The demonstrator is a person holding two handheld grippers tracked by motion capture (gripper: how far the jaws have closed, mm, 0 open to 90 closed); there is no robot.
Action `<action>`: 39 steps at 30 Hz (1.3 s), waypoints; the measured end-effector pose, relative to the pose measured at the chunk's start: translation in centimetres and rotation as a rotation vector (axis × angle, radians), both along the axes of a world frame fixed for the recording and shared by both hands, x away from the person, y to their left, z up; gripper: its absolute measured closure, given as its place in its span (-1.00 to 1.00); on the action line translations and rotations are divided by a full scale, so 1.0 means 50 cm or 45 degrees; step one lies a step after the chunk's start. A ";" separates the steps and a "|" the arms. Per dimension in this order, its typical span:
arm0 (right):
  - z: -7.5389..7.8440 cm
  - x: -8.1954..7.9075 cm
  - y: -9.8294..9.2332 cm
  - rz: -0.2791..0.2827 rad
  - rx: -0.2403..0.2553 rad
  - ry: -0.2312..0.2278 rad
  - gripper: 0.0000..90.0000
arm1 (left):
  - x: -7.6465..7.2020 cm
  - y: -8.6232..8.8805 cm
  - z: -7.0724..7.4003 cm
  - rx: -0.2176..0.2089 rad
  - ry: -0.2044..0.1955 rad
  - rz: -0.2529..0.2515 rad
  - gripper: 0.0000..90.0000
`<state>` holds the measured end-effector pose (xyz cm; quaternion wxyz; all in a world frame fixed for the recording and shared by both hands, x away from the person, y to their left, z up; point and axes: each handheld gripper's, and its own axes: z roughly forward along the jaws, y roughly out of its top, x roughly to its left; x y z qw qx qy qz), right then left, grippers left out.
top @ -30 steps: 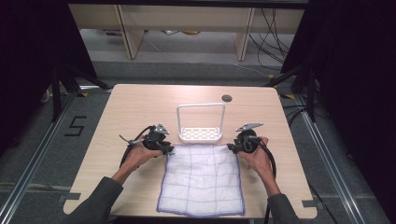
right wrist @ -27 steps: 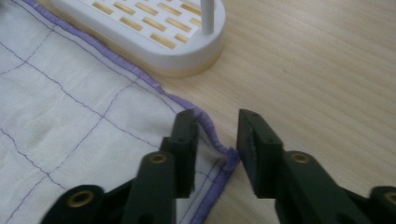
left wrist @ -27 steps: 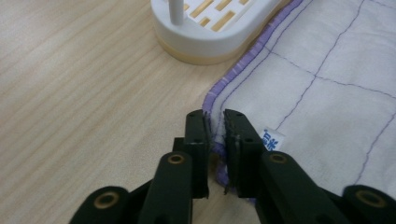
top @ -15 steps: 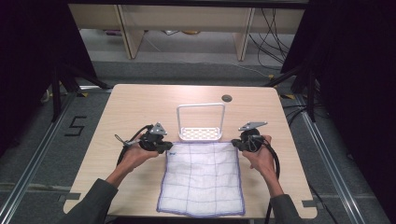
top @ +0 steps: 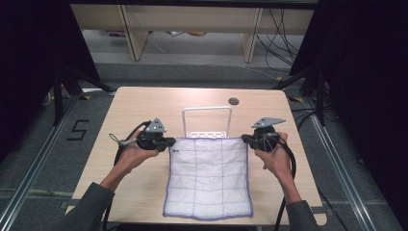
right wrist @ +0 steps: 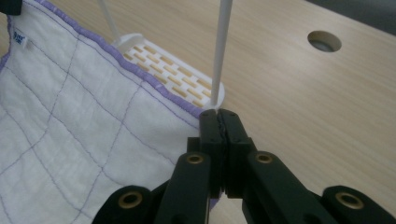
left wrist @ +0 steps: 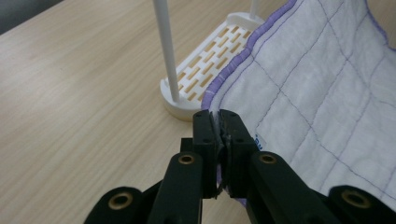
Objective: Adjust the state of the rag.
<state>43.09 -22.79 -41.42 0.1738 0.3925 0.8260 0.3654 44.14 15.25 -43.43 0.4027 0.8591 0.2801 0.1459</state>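
Observation:
A white quilted cloth (top: pixel 209 178) with a purple hem lies on the wooden table (top: pixel 144 103), and its far edge is lifted and stretched between the two grippers. My left gripper (top: pixel 169 143) is shut on the far left corner; in the left gripper view its jaws (left wrist: pixel 219 116) pinch the hem of the cloth (left wrist: pixel 317 93). My right gripper (top: pixel 246 139) is shut on the far right corner, with the jaws (right wrist: pixel 218 116) closed tight on the edge of the cloth (right wrist: pixel 70 116). The near edge rests by the table's front.
A white slotted rack (top: pixel 207 122) with a tall wire hoop stands just behind the lifted edge, and its base (left wrist: pixel 205 74) (right wrist: pixel 173 70) is close to both grippers. A round cable hole (top: pixel 234 101) (right wrist: pixel 324 41) sits farther back. Bare table lies to either side.
Both grippers have closed on the cloth's far corners and risen. The far edge, flat on the table before, is now lifted and pulled taut in front of the rack.

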 end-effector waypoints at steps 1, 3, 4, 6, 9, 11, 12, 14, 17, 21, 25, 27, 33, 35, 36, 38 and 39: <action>0.003 0.000 0.000 -0.001 0.006 -0.002 1.00 | 0.001 0.003 0.004 -0.019 -0.001 0.004 0.90; 0.011 0.001 0.002 -0.001 0.016 -0.016 1.00 | 0.001 0.009 0.010 -0.030 -0.018 0.012 0.90; 0.011 0.001 0.002 -0.001 0.016 -0.016 1.00 | 0.001 0.009 0.010 -0.030 -0.018 0.012 0.90; 0.012 -0.002 0.004 0.023 0.003 -0.026 1.00 | -0.008 0.011 0.010 -0.014 -0.024 0.004 0.90; 0.010 -0.031 0.008 0.059 -0.009 -0.037 1.00 | -0.044 0.014 0.006 -0.005 -0.037 -0.051 0.90; 0.010 -0.050 0.005 0.069 -0.009 -0.045 1.00 | -0.069 0.018 0.005 -0.003 -0.042 -0.071 0.90; 0.009 -0.060 0.003 0.070 -0.007 -0.048 1.00 | -0.080 0.021 0.004 -0.013 -0.039 -0.085 0.90; 0.008 -0.070 0.000 0.079 -0.014 -0.059 1.00 | -0.092 0.023 0.002 -0.012 -0.040 -0.096 0.90; -0.003 -0.112 -0.008 0.083 -0.007 -0.051 1.00 | -0.138 0.023 -0.009 -0.038 -0.034 -0.129 0.89; -0.019 -0.151 -0.014 0.107 -0.009 -0.072 1.00 | -0.177 0.017 -0.025 -0.039 -0.018 -0.164 0.89; -0.034 -0.186 -0.014 0.112 -0.009 -0.052 1.00 | -0.207 0.015 -0.033 -0.005 -0.011 -0.213 0.89; -0.042 -0.203 -0.012 0.113 -0.009 -0.055 1.00 | -0.222 0.014 -0.039 -0.006 -0.010 -0.231 0.89; -0.070 -0.235 -0.014 0.121 -0.043 -0.030 0.99 | -0.253 0.010 -0.064 0.043 0.006 -0.290 0.88; -0.079 -0.248 -0.013 0.122 -0.041 -0.011 0.99 | -0.263 0.010 -0.074 0.050 0.023 -0.297 0.88; -0.082 -0.252 -0.014 0.131 -0.046 -0.004 0.99 | -0.265 0.012 -0.078 0.066 0.032 -0.308 0.88; -0.090 -0.263 -0.013 0.136 -0.065 0.003 0.99 | -0.271 0.013 -0.090 0.077 0.039 -0.305 0.88; -0.094 -0.268 -0.013 0.145 -0.072 0.010 0.99 | -0.272 0.014 -0.094 0.105 0.051 -0.323 0.88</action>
